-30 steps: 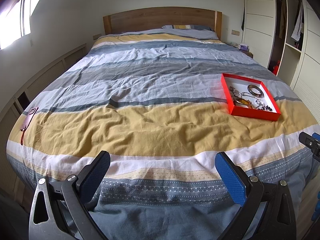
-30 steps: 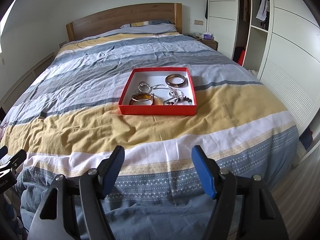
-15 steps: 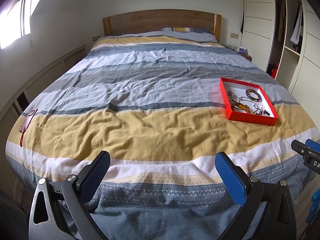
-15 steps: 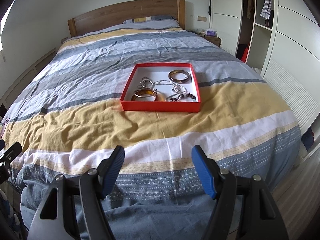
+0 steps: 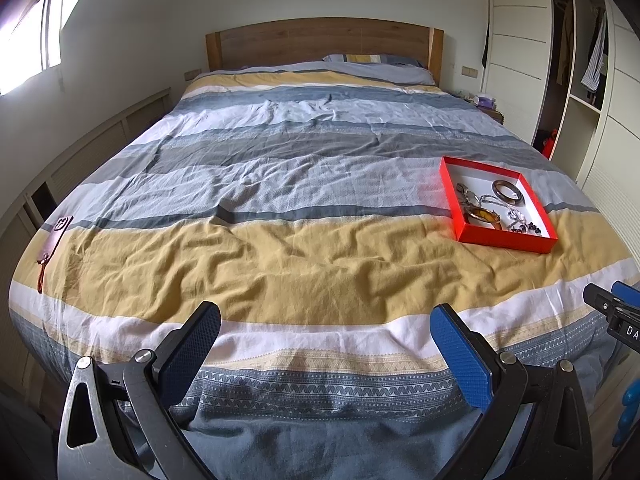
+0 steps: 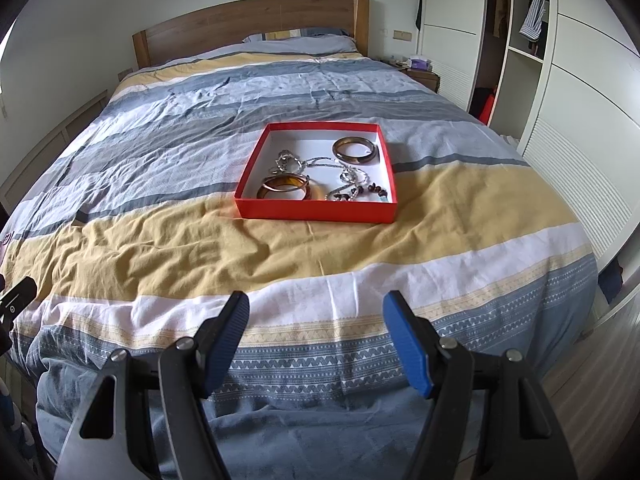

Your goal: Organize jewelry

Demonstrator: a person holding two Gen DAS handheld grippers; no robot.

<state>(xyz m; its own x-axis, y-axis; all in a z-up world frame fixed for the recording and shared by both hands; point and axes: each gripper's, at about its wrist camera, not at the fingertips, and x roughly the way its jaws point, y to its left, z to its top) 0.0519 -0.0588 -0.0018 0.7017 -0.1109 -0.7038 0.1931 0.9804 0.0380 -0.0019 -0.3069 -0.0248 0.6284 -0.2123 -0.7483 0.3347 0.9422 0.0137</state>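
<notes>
A shallow red box (image 6: 316, 210) lies on the striped bed cover, straight ahead of my right gripper (image 6: 317, 300). Inside it are a dark brown bangle (image 6: 355, 149), an amber bangle (image 6: 284, 187), tangled silver chains (image 6: 294, 163) and a dark beaded string (image 6: 370, 191). The right gripper is open and empty over the foot of the bed, well short of the box. In the left wrist view the same red box (image 5: 506, 242) sits far right. My left gripper (image 5: 324, 314) hovers open and empty over the white stripe.
A phone in a brown case with a strap (image 5: 56, 232) lies at the bed's left edge. The wooden headboard (image 5: 320, 40) and a pillow (image 6: 304, 42) are at the far end. A white wardrobe (image 6: 580, 140) and a nightstand (image 6: 420, 74) stand along the right side.
</notes>
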